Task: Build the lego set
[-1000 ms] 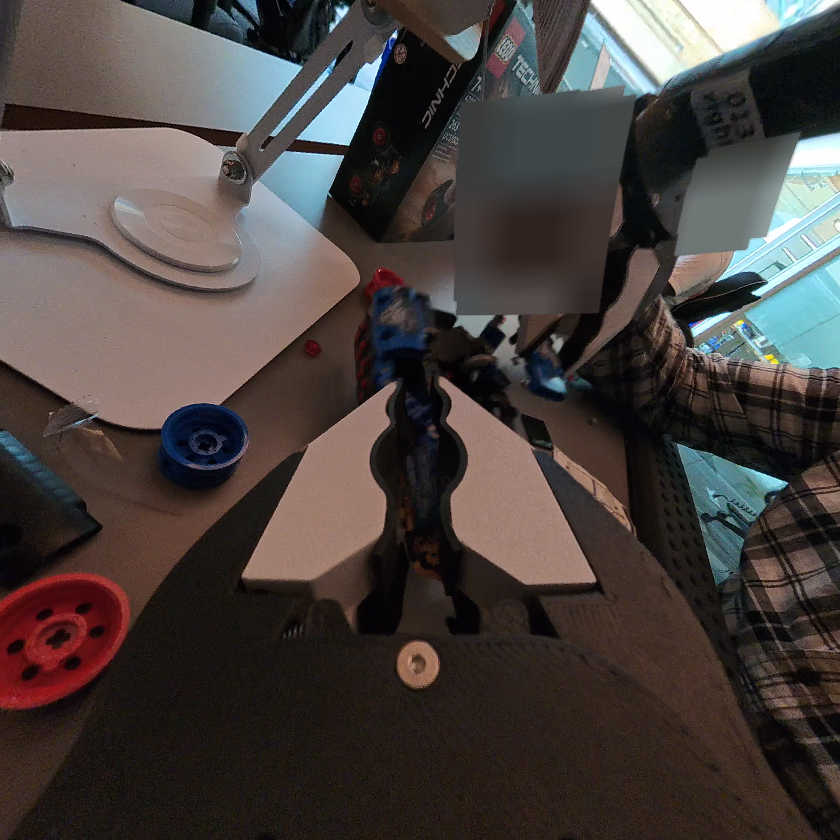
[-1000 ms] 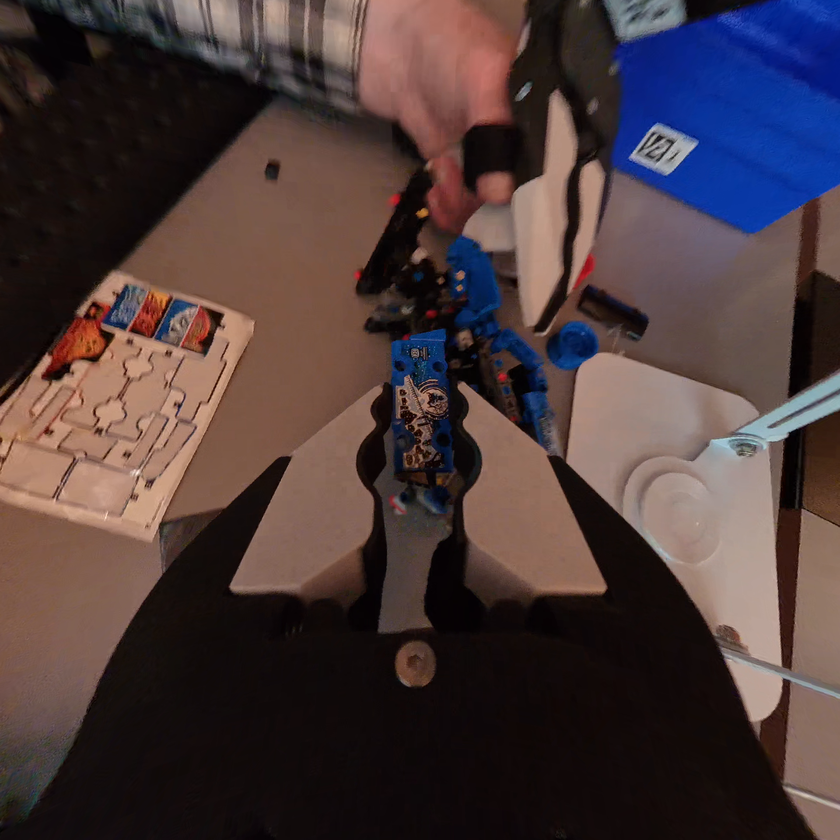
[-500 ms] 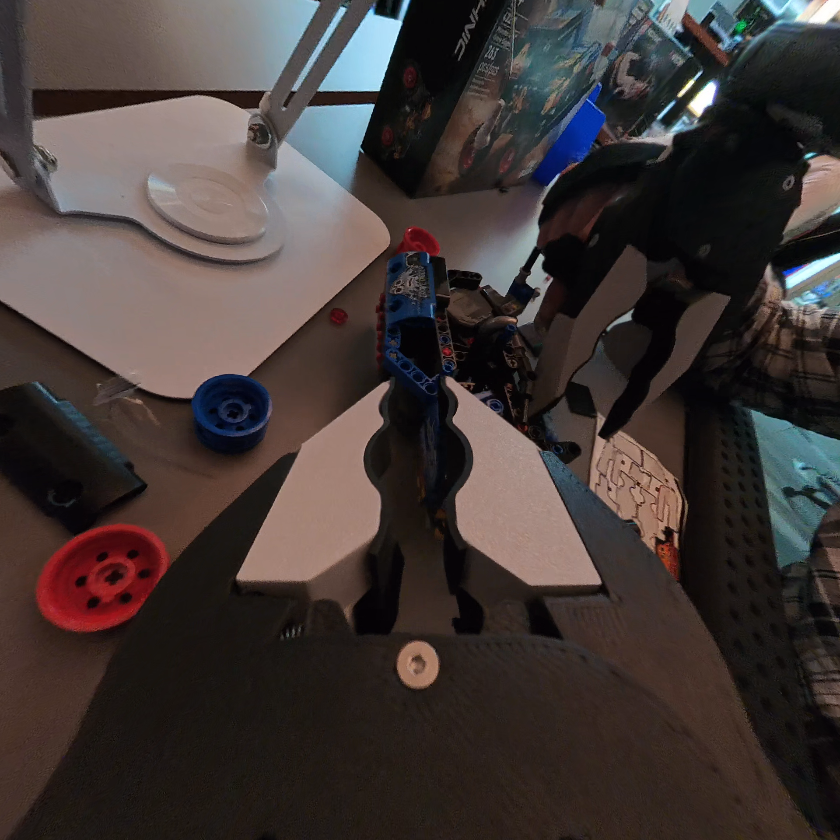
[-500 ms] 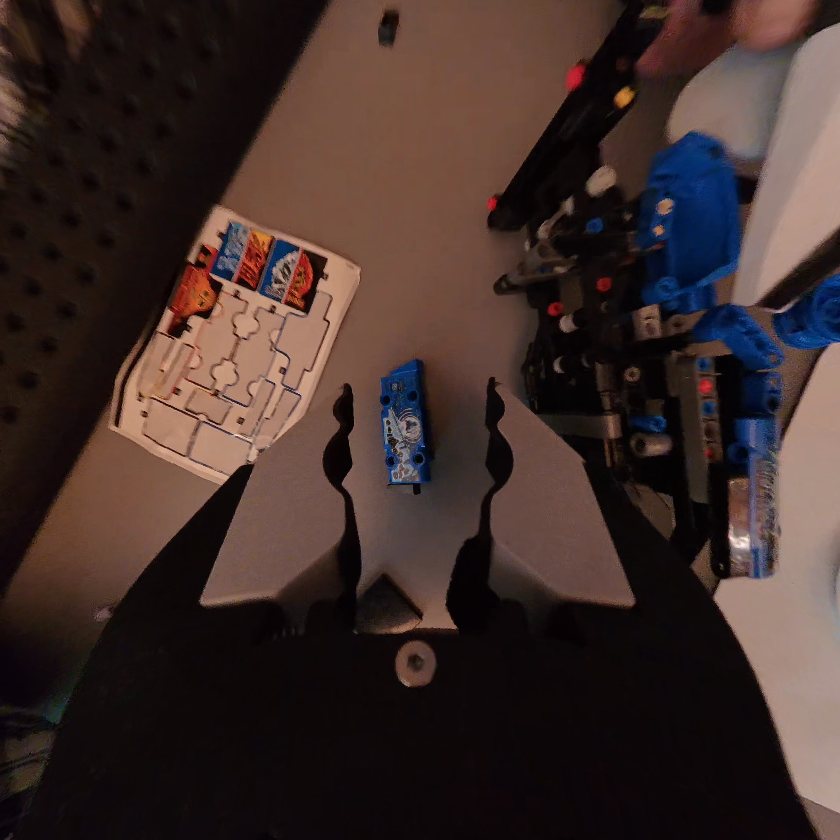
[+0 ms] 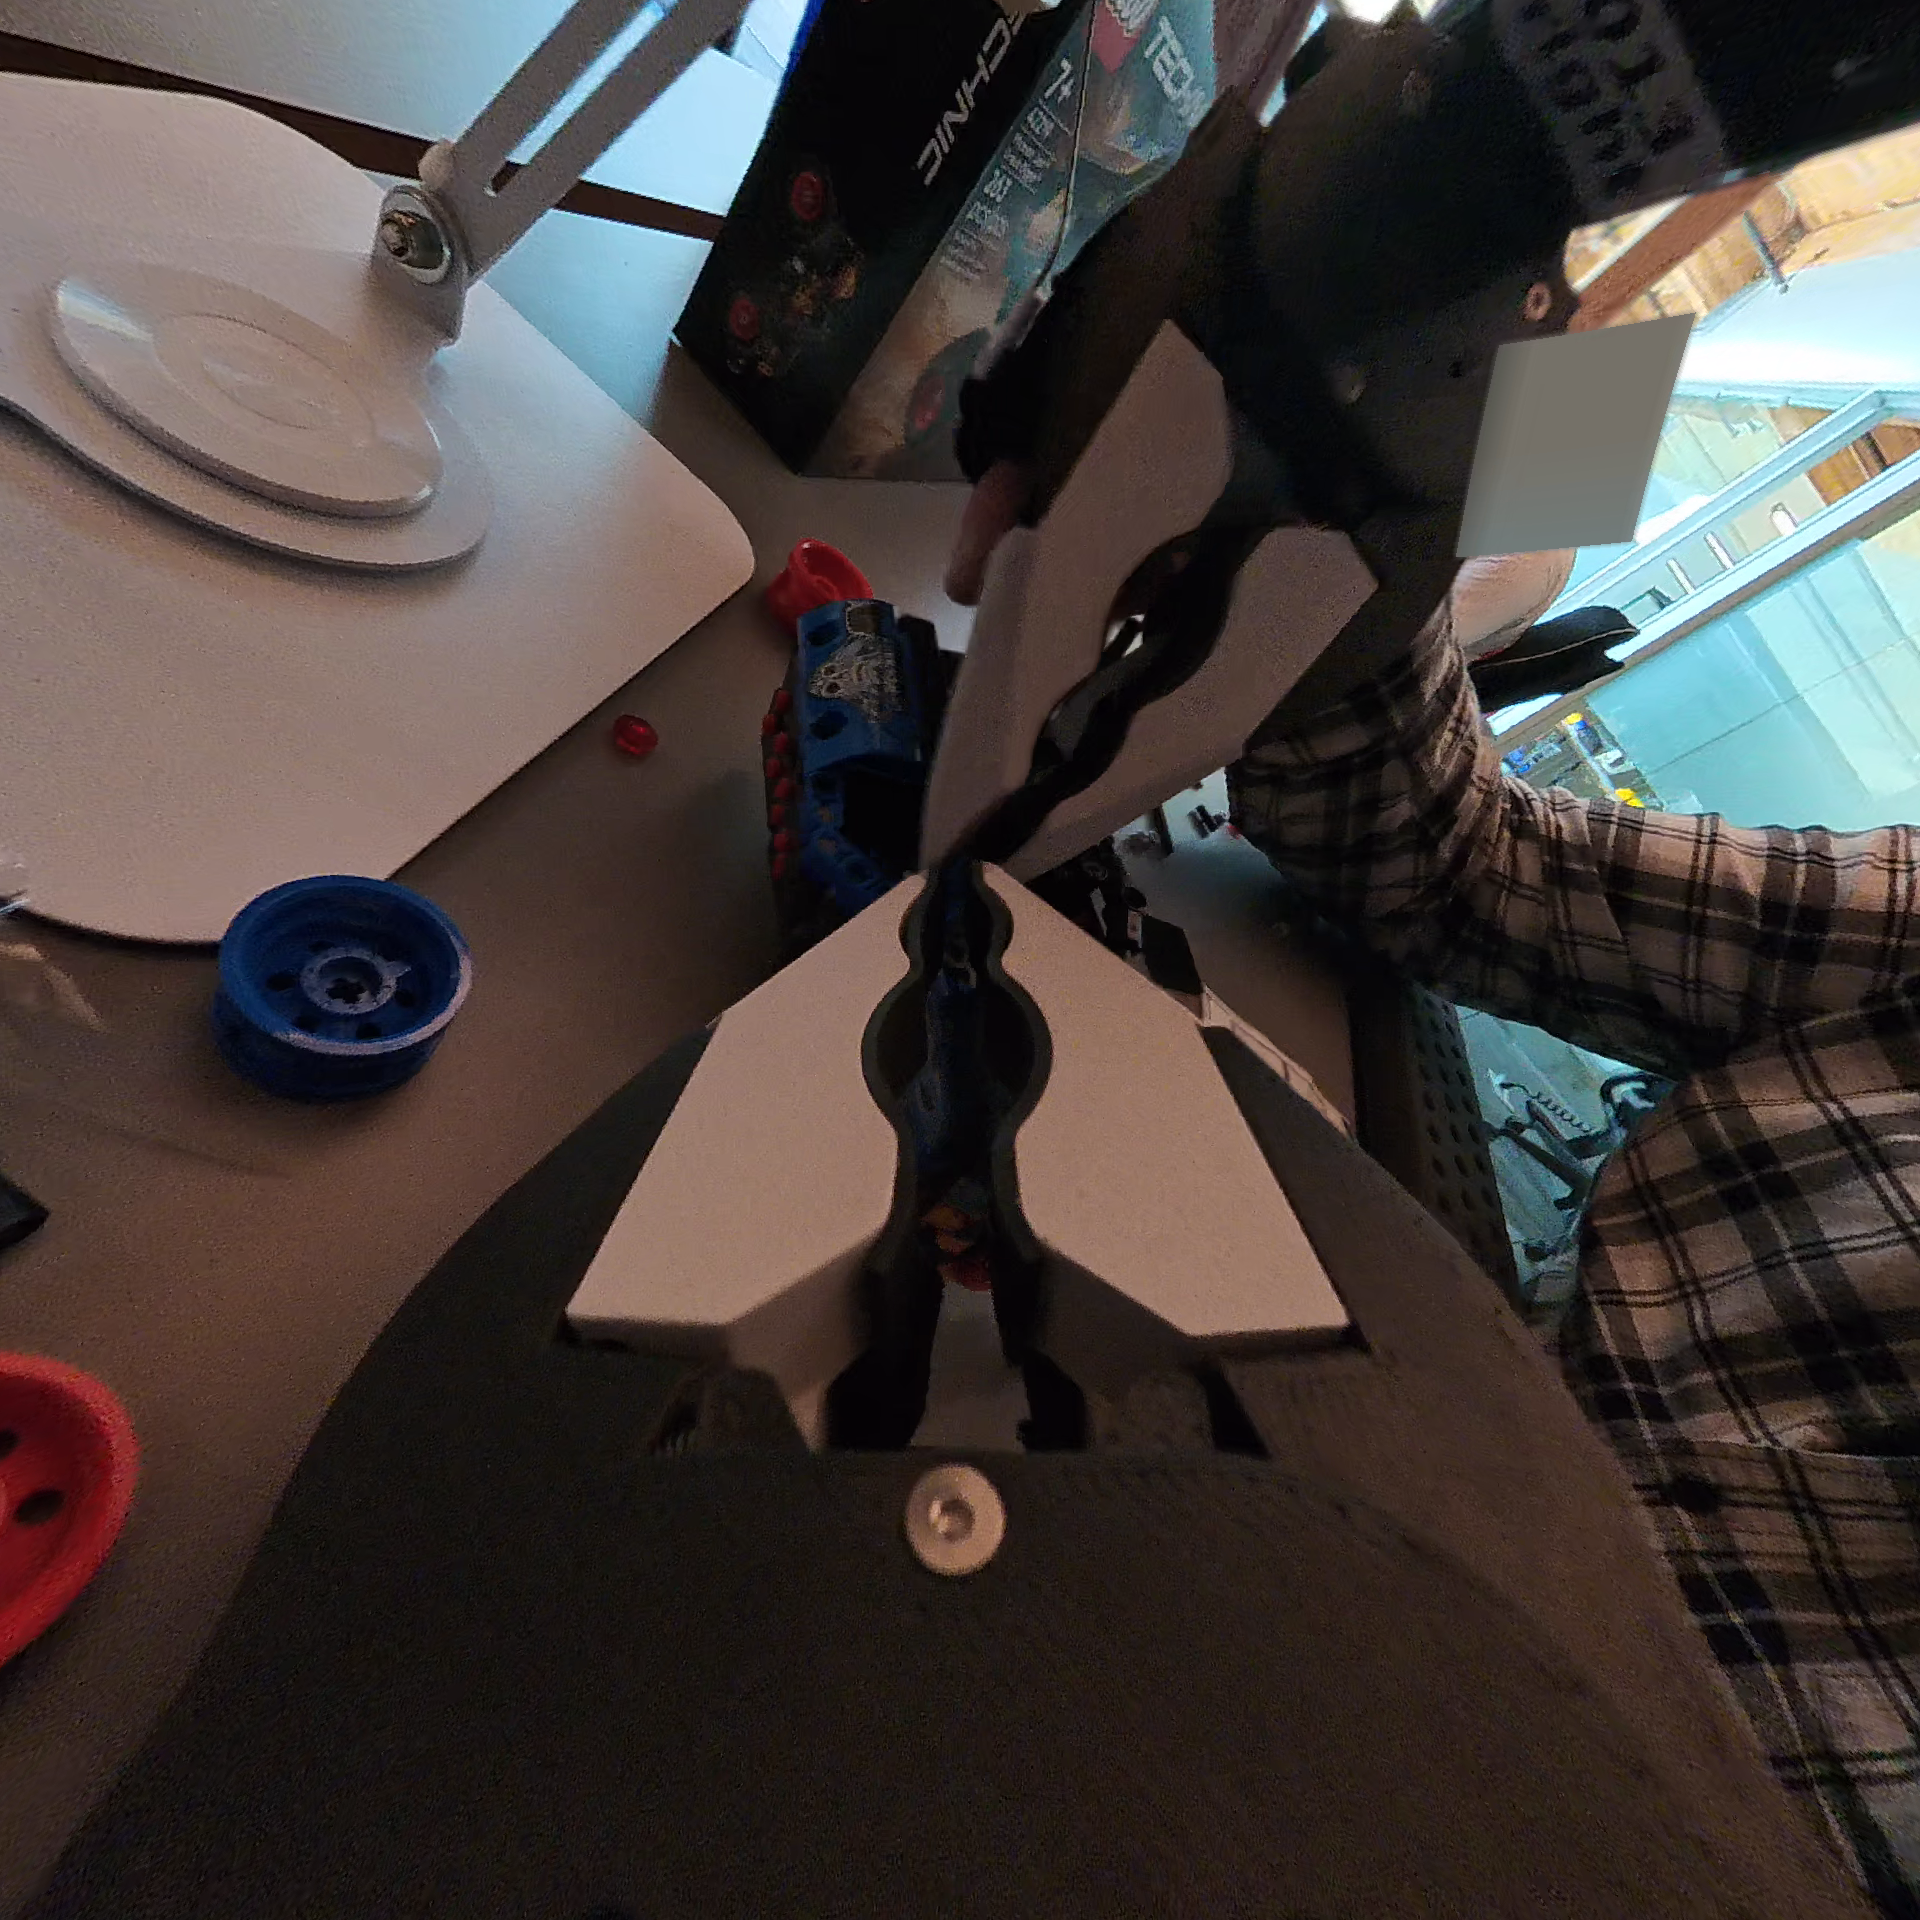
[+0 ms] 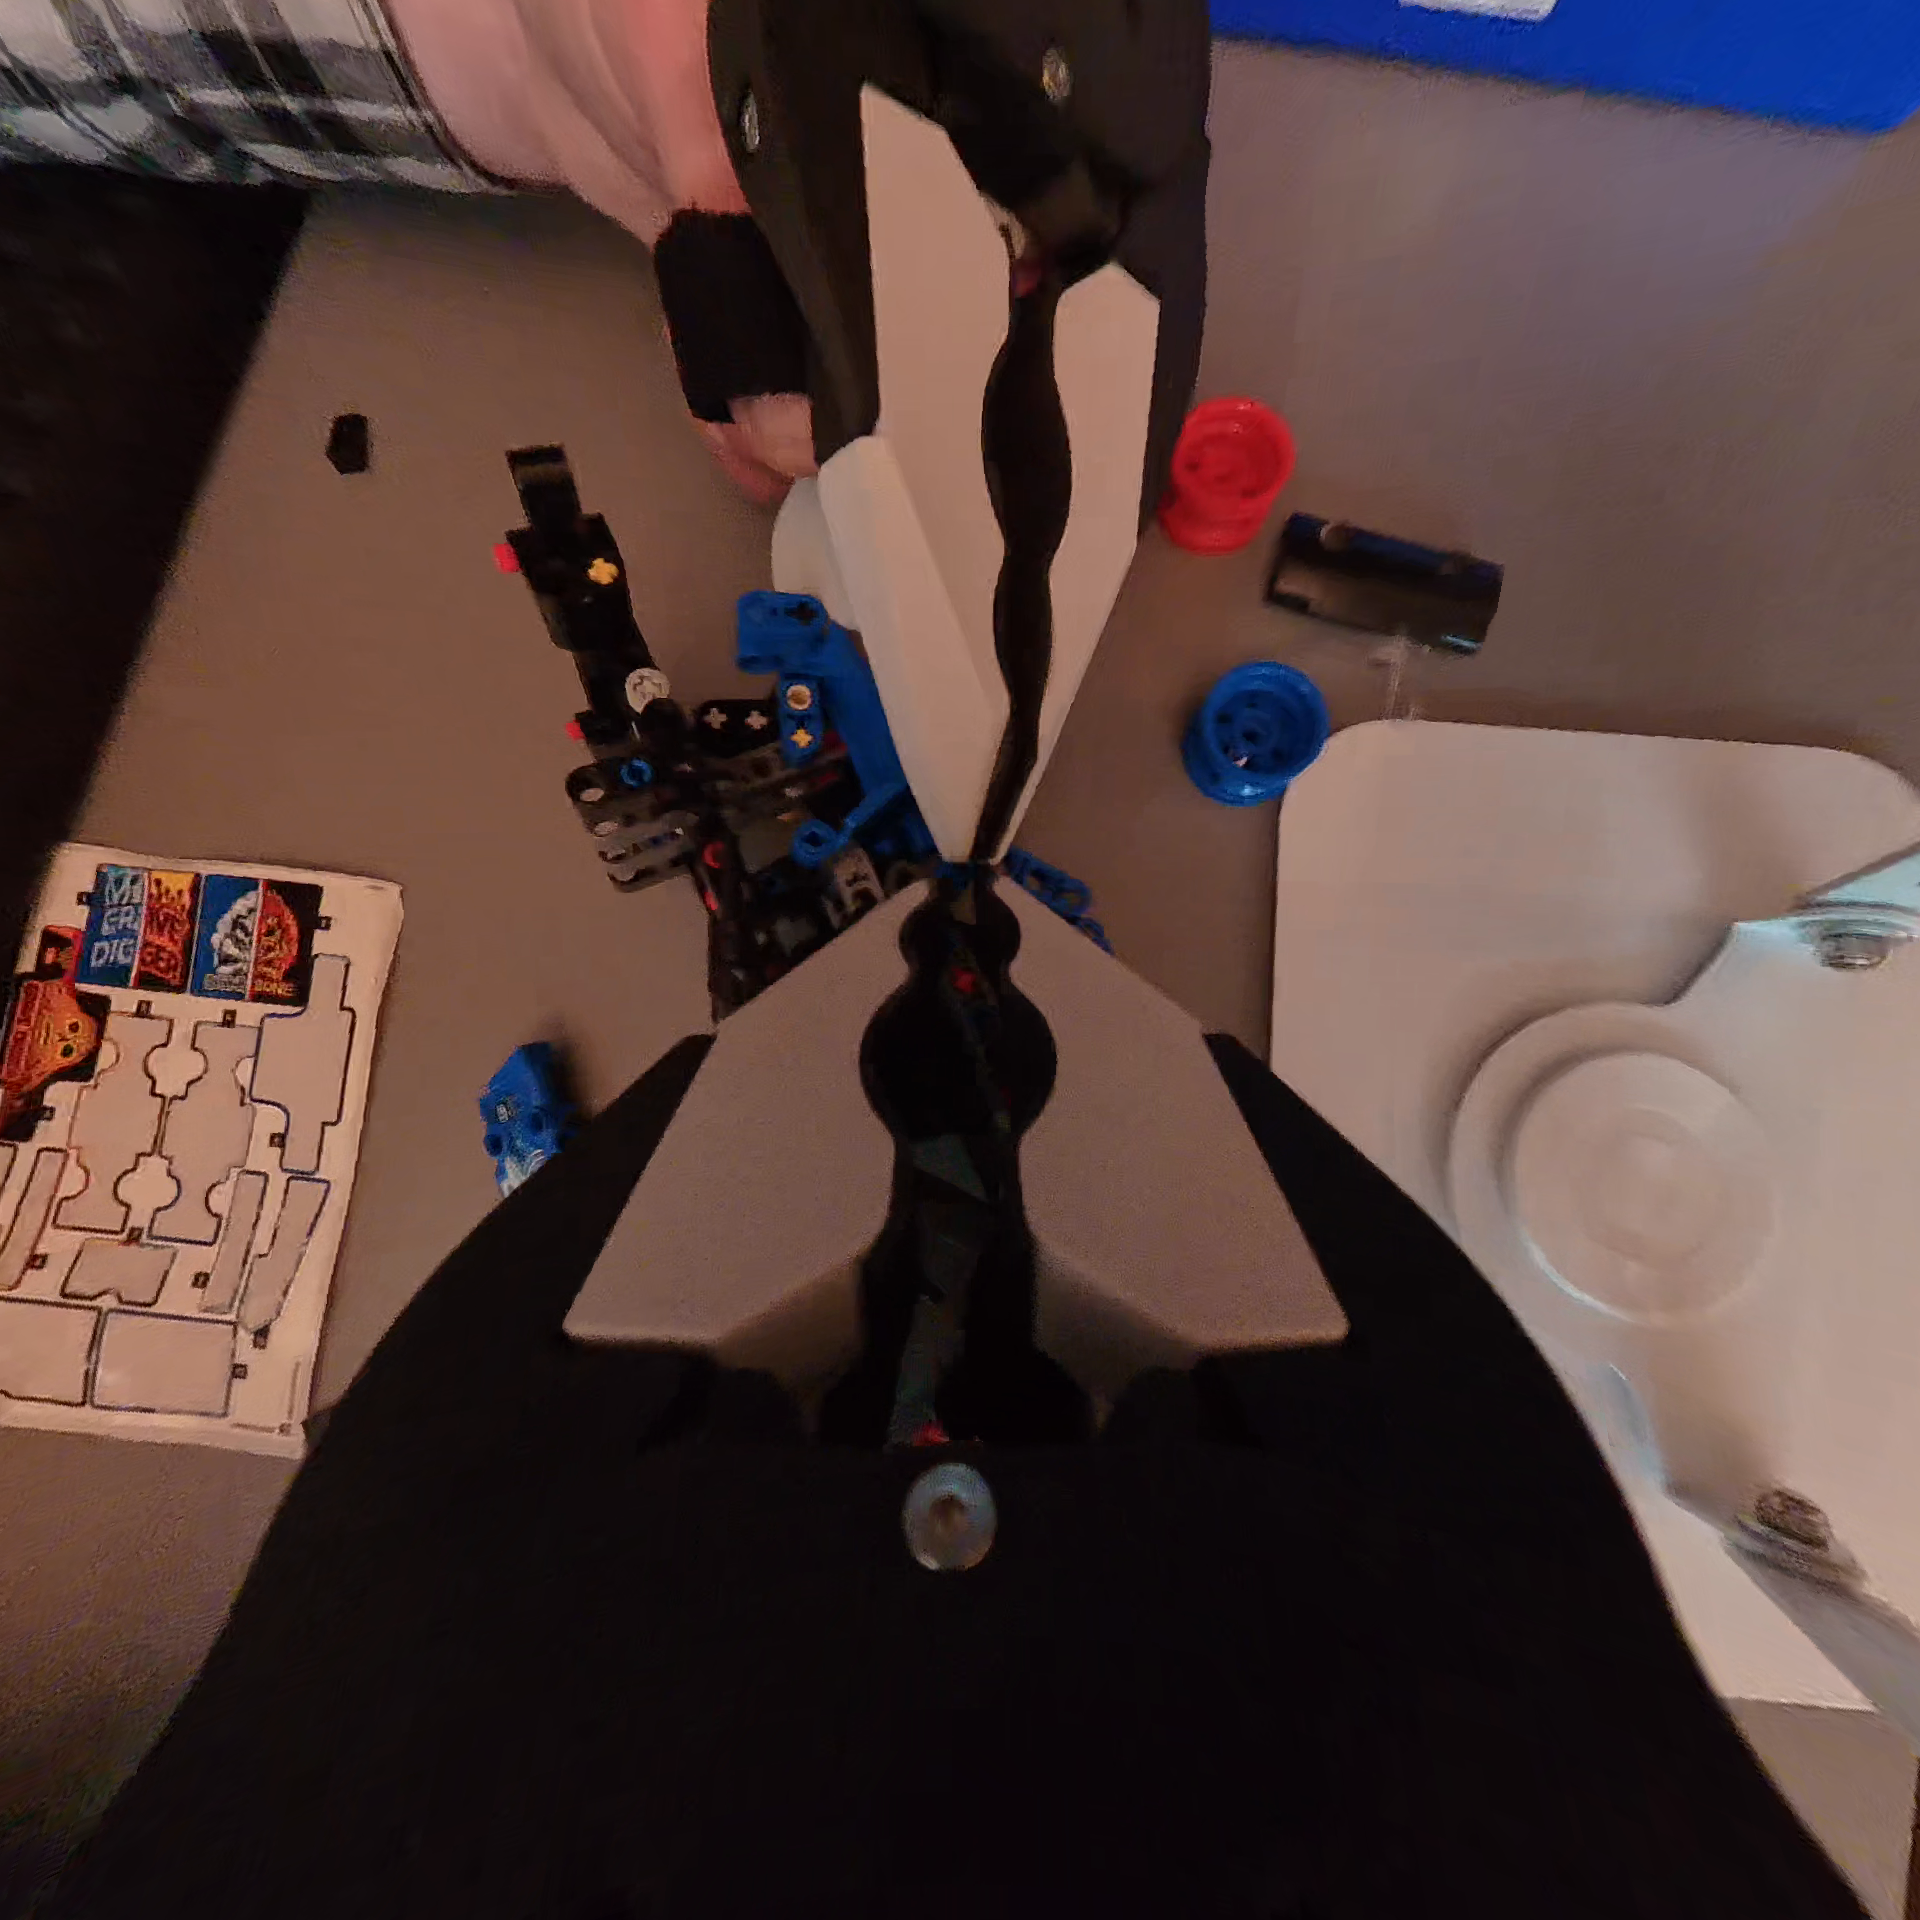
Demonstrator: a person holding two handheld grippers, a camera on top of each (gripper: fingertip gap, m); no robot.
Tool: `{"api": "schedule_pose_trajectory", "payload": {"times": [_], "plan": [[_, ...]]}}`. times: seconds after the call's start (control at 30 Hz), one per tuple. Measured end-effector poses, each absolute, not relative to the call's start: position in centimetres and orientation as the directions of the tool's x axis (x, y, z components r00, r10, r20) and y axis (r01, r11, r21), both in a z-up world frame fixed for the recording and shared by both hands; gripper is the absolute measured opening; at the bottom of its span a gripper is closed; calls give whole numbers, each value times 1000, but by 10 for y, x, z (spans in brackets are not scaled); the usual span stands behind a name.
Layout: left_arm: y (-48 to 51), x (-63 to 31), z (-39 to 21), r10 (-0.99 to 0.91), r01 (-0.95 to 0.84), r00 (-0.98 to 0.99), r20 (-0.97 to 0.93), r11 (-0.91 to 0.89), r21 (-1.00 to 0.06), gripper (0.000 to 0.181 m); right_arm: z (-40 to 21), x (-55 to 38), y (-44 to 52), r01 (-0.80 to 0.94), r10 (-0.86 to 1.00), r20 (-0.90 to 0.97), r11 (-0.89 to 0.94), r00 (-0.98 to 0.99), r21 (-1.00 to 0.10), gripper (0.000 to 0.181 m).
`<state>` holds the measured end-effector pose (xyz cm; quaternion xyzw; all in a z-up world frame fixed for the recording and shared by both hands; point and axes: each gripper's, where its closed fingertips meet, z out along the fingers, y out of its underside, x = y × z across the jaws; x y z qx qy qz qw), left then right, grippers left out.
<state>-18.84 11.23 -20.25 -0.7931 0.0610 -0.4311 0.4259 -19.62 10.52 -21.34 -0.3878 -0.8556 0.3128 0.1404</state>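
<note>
**Both claws pinch the half-built model tip to tip**

The left claw (image 5: pixel 954 904) is clamped on the blue-and-black lego vehicle frame (image 5: pixel 847 717), a long assembly of studded beams with red pins and a printed blue panel, held just above the grey surface (image 6: pixel 1455 343). The right claw (image 6: pixel 961 894) meets it nose to nose, closed on the same model's blue edge. A small printed blue panel piece (image 6: pixel 523 1117) lies loose beside the white sticker sheet (image 6: pixel 177 1132). A blue wheel hub (image 5: pixel 338 982) and red wheel hub (image 6: pixel 1226 473) rest nearby.
</note>
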Motion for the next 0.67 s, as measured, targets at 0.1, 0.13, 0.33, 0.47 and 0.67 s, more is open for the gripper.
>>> {"api": "schedule_pose_trajectory", "payload": {"times": [0.1, 0.13, 0.33, 0.47, 0.67], "plan": [[110, -188, -201, -472, 281, 605, 641, -627, -726, 5, -212, -197, 104, 577, 745, -28, 492, -667, -652, 6], [110, -187, -203, -469, 273, 612, 637, -631, -726, 6, -213, -197, 104, 581, 742, -38, 491, -669, -650, 7], [110, -190, -200, -457, 316, 595, 661, -624, -715, 5, -212, -199, 101, 590, 744, -76, 459, -664, -665, 0], [109, -192, -190, -471, 320, 605, 642, -594, -738, 12, -211, -198, 97, 585, 742, -107, 421, -661, -693, 0], [105, -184, -193, -474, 338, 557, 682, -621, -707, 12, -208, -196, 93, 571, 731, -132, 393, -669, -721, 0]]}}
